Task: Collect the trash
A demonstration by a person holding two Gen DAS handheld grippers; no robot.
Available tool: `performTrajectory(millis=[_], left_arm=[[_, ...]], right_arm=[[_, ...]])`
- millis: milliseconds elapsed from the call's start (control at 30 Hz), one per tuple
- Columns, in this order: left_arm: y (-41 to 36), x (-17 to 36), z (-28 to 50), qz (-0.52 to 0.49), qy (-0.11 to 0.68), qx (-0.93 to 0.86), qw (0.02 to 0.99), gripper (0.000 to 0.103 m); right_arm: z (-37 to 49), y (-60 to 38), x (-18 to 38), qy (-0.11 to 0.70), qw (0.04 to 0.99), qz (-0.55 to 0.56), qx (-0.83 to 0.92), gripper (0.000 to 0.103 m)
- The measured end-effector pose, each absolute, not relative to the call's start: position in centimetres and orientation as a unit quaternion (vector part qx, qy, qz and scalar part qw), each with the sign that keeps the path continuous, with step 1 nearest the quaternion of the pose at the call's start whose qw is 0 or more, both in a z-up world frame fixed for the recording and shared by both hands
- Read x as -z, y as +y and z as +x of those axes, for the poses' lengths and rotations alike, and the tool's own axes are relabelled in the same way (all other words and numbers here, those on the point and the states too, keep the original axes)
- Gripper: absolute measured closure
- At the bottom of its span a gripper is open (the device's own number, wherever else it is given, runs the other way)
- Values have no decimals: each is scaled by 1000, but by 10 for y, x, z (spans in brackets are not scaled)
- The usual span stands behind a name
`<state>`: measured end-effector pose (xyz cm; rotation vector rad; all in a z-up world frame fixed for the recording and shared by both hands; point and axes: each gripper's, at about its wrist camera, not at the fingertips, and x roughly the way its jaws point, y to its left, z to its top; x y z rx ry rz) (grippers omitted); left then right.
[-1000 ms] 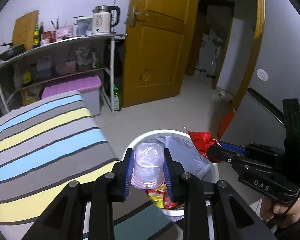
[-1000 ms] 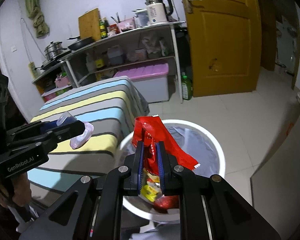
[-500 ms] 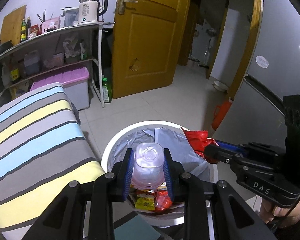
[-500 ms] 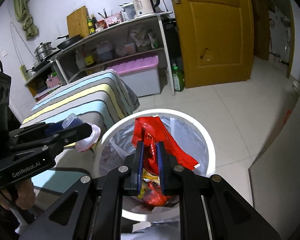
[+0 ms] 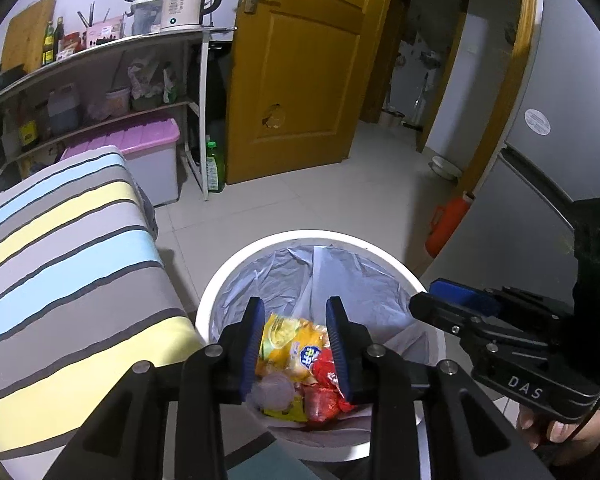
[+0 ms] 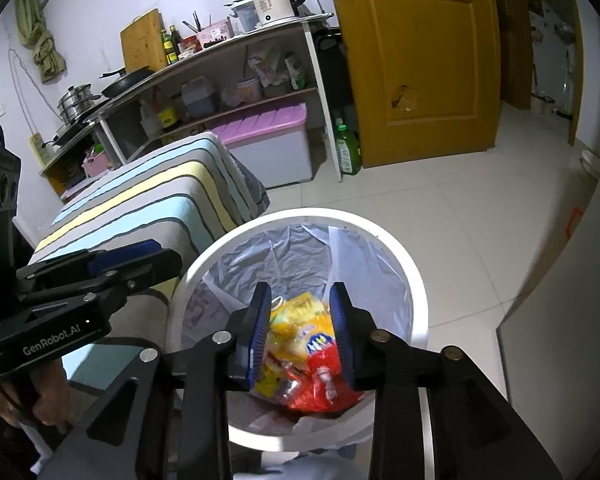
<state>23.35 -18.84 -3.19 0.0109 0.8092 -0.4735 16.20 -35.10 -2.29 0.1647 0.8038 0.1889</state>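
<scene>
A white trash bin (image 5: 244,268) with a clear liner stands on the floor beside the striped table; it also shows in the right wrist view (image 6: 380,236). Inside lie a yellow snack bag (image 5: 292,340), a red wrapper (image 5: 324,396) and a clear plastic cup (image 5: 272,392). The same yellow bag (image 6: 300,320) and red wrapper (image 6: 320,384) show in the right wrist view. My left gripper (image 5: 296,344) is open and empty above the bin. My right gripper (image 6: 302,332) is open and empty above the bin too.
A table with a striped cloth (image 5: 60,264) is left of the bin. A shelf rack (image 5: 100,92) with a kettle (image 5: 184,0), a pink-lidded box (image 5: 148,152) and a green bottle (image 5: 214,168) stand behind. A yellow door (image 5: 300,72) and an orange jug (image 5: 444,228) are beyond.
Both grippers opened over the bin. The clear cup fell from the left one and the red wrapper from the right one; both now lie inside.
</scene>
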Motion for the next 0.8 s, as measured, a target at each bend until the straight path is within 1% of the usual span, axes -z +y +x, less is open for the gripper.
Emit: performTrajectory(millis=[367, 800], left_arm=[[-169, 11, 205, 0, 362, 219, 906, 71], [-124, -21, 148, -9, 320, 188, 928, 71]], right_arm=[[140, -333, 1, 368, 923, 67, -92, 71], [93, -292, -31, 336, 935, 29, -108, 71]])
